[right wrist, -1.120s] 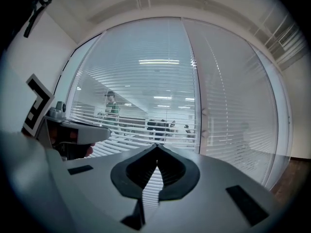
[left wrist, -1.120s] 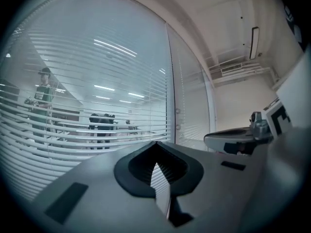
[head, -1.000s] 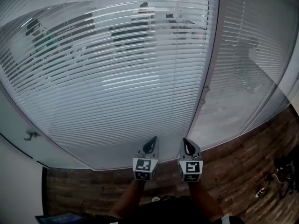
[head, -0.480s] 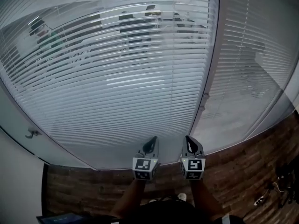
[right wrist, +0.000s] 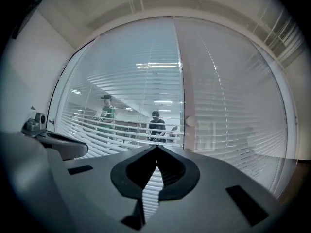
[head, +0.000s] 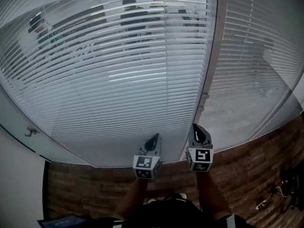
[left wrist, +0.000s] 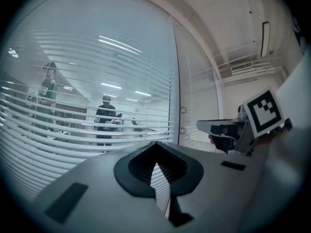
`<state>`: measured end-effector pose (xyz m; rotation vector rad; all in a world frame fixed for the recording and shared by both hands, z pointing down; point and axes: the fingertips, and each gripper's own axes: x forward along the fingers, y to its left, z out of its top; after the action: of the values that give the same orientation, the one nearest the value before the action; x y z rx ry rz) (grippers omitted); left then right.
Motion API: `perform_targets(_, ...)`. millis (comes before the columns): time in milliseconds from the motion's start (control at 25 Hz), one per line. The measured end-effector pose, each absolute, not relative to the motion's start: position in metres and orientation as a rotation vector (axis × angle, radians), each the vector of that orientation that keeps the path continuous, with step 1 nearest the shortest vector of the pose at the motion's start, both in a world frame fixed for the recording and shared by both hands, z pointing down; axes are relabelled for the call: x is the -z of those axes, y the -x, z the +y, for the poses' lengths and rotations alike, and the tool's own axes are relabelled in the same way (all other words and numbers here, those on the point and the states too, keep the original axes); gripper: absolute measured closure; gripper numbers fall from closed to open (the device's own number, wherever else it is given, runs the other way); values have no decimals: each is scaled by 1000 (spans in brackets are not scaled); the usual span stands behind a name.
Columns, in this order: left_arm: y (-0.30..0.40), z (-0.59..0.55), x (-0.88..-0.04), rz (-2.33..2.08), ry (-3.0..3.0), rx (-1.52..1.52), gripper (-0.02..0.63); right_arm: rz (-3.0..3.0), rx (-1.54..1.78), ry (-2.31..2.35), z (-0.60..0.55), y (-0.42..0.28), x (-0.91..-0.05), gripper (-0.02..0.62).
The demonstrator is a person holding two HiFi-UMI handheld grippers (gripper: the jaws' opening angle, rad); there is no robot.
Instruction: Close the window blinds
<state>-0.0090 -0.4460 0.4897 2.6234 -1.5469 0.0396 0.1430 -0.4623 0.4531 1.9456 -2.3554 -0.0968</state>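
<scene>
White slatted window blinds [head: 118, 80] hang behind the glass across the far side, their slats tilted open enough that people in the room beyond show through. A pale vertical frame post [head: 212, 65] divides the wide left pane from the narrower right pane, and a small round knob [head: 204, 95] sits on the post. The panes' lower edge curves along above a strip of brown wood-plank floor [head: 85, 189], which lies bare between the person and the glass. Dark clutter [head: 287, 186], too small to tell, lies at the far right of the floor. A small metal hook [head: 29, 132] juts from the frame at the left edge.

The left gripper [head: 153, 139] and the right gripper [head: 197, 127] point level at the panes, near each other but apart. Each has its jaws pressed together with nothing between them, and neither touches the glass.

Since a second ago the right gripper has risen and gone farther forward, so it is now ahead of the left and just below the knob. The left has shifted only slightly, and the blinds' slats are unchanged
</scene>
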Motion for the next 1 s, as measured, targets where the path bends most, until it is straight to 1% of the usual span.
perform_targets(120, -1, -454, -483, -1546, -2635, -29, 611, -2364, 113, -1937, -475, -150, -446, 594)
perform_targets(320, -7, -470, -471, -1619, -2680, -94, 611, -2330, 131, -1962, -483, -160, -440, 594)
perform_targets(440, -9, -475, -467, -1631, -2686, -71, 611, -2349, 134, -2008, -491, -171, -435, 594)
perform_targets(800, -28, -476, -483, -1583, -2672, -60, 611, -2388, 27, -2075, -517, -195, -435, 592)
perform_targets(1000, -31, -476, -494, -1566, -2666, -72, 611, -2399, 17, -2061, -529, -199, -434, 543)
